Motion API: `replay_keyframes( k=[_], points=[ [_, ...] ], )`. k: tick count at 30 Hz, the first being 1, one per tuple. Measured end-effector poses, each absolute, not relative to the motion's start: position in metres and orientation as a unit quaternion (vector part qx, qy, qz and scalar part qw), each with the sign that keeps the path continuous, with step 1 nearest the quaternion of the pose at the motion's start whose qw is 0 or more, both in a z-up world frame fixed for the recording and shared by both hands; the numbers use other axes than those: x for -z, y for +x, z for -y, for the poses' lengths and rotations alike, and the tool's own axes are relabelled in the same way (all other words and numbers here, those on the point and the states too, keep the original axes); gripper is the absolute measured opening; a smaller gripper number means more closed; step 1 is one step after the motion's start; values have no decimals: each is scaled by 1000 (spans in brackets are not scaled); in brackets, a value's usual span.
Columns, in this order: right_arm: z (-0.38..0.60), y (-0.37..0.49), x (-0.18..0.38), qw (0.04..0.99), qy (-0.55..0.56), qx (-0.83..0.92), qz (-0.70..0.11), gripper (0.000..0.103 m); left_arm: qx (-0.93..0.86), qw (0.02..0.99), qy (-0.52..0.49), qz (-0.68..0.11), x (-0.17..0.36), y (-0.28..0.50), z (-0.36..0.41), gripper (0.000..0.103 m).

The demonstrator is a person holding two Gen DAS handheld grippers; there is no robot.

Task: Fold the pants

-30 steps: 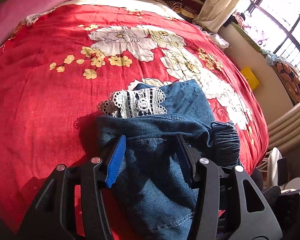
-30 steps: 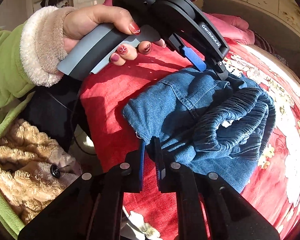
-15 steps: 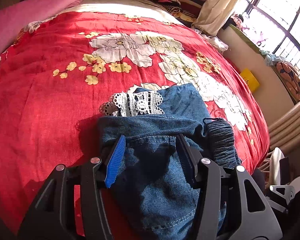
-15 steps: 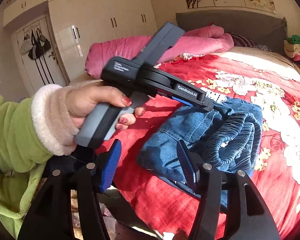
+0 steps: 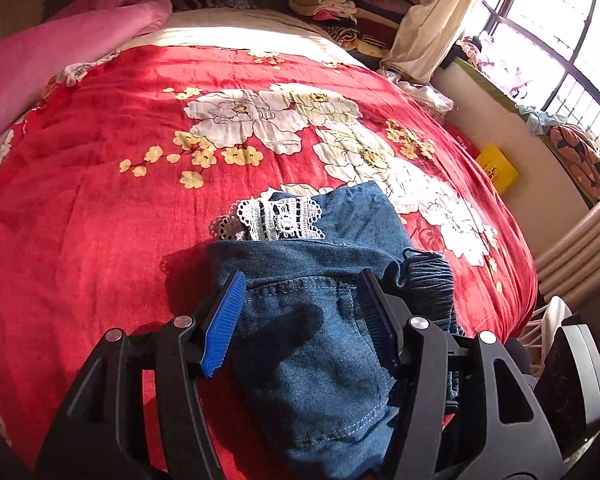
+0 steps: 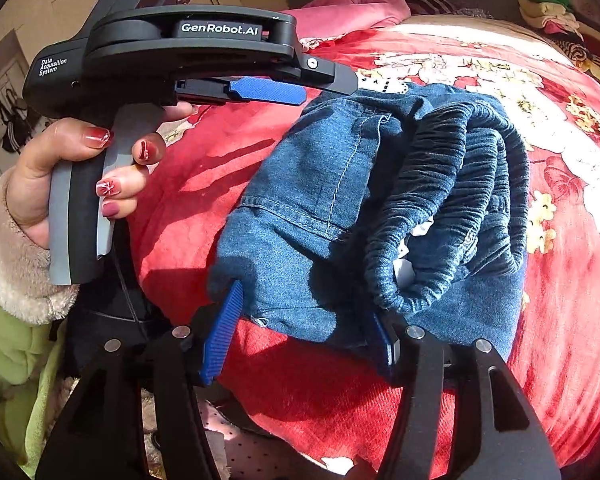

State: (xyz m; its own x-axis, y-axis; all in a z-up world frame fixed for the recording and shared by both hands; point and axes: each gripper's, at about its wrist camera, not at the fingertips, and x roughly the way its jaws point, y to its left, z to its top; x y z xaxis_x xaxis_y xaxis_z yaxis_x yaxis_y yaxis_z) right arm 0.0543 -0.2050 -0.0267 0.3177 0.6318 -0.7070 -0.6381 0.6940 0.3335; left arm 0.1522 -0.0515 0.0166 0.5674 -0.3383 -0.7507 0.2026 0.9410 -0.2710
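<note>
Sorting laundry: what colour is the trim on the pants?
White lace trim with black stripes, clearest in the left wrist view.

Folded jeans (image 6: 320, 200) between parted tongs (image 6: 300, 332)

A red floral bedspread (image 5: 100, 208) covered the bed, big white blooms and small yellow flowers across its middle. At its far left edge lay a pink quilt (image 5: 60, 56), bunched up. Beyond the far end sat a stack of folded clothes (image 5: 328, 0). Off the bedspread's right side hung a cream curtain (image 5: 432, 28) beside a sunlit window (image 5: 560, 40), with a yellow box (image 5: 498, 168) on the floor below.
</note>
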Motion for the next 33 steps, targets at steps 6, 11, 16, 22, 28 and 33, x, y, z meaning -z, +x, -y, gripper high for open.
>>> replay_keyframes(
  k=[6, 11, 16, 22, 28, 33],
  points=[
    [213, 40, 10, 823, 14, -390, -413, 61, 152, 889, -71, -426, -26, 144, 52, 55],
    [224, 27, -10, 831, 23, -394, -392, 66, 150, 894, -75, -416, -35, 135, 50, 60],
    [237, 13, -32, 840, 34, -400, -365, 73, 152, 898, -81, -405, -44, 123, 49, 64],
    [253, 10, -50, 856, 46, -388, -340, 77, 146, 903, -83, -395, -56, 109, 48, 71],
    [266, 15, -55, 867, 55, -366, -333, 81, 139, 911, -79, -381, -68, 92, 48, 77],
    [273, 16, -58, 874, 60, -350, -331, 85, 131, 916, -71, -373, -72, 79, 48, 81]
  ],
)
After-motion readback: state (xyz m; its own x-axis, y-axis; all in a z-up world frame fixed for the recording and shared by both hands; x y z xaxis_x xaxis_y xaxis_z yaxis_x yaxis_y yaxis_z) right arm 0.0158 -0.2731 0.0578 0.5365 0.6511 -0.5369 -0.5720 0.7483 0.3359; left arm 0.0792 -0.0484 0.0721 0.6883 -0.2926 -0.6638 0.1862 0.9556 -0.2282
